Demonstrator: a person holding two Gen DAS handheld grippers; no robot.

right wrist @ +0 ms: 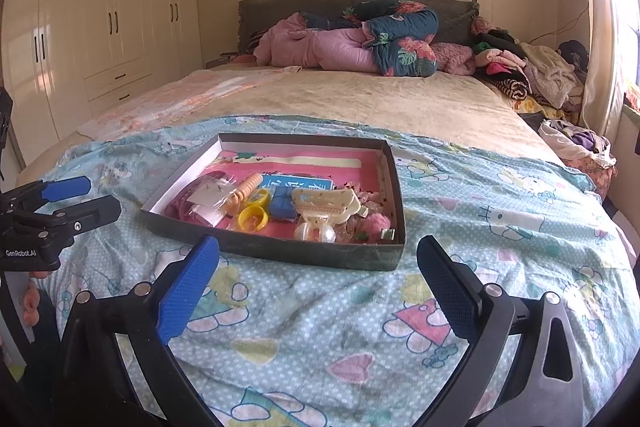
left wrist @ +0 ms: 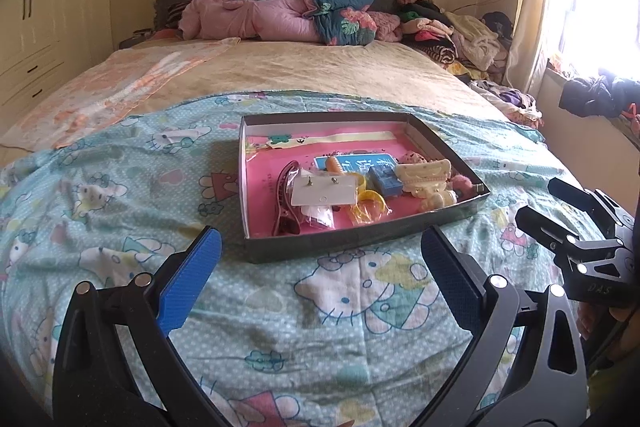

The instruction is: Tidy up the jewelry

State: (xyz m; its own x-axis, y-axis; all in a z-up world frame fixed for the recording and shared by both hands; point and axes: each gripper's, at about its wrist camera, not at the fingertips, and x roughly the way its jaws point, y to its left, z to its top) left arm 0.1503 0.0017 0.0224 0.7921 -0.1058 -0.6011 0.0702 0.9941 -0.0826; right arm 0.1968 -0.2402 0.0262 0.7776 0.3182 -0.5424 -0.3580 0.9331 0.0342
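Right now a shallow dark cardboard tray (left wrist: 362,245) with a pink lining rests on the pale blue cartoon-cat bedsheet (left wrist: 120,195) of the bed, and everything below is placed against that tray. Inside it, toward its near edge, lie a white earring card with two studs (left wrist: 323,191), a dark red plastic hair claw (left wrist: 285,205) at the tray's left side, two yellow plastic rings (left wrist: 370,205), a small blue box (left wrist: 385,179) and a cream plastic hair claw (left wrist: 423,174) toward its right side. A cream strip (right wrist: 316,161) lies along the tray's far side.

The left gripper (left wrist: 320,283) hangs just in front of the tray's near wall, jaws spread wide and holding nothing. The right gripper (right wrist: 318,283) also sits in front of the near wall, jaws spread wide, empty, with its blue pads (right wrist: 188,291) clear of the cardboard. Beyond the tray, a rolled pink and floral quilt (right wrist: 360,45) lies at the grey headboard (right wrist: 280,11).
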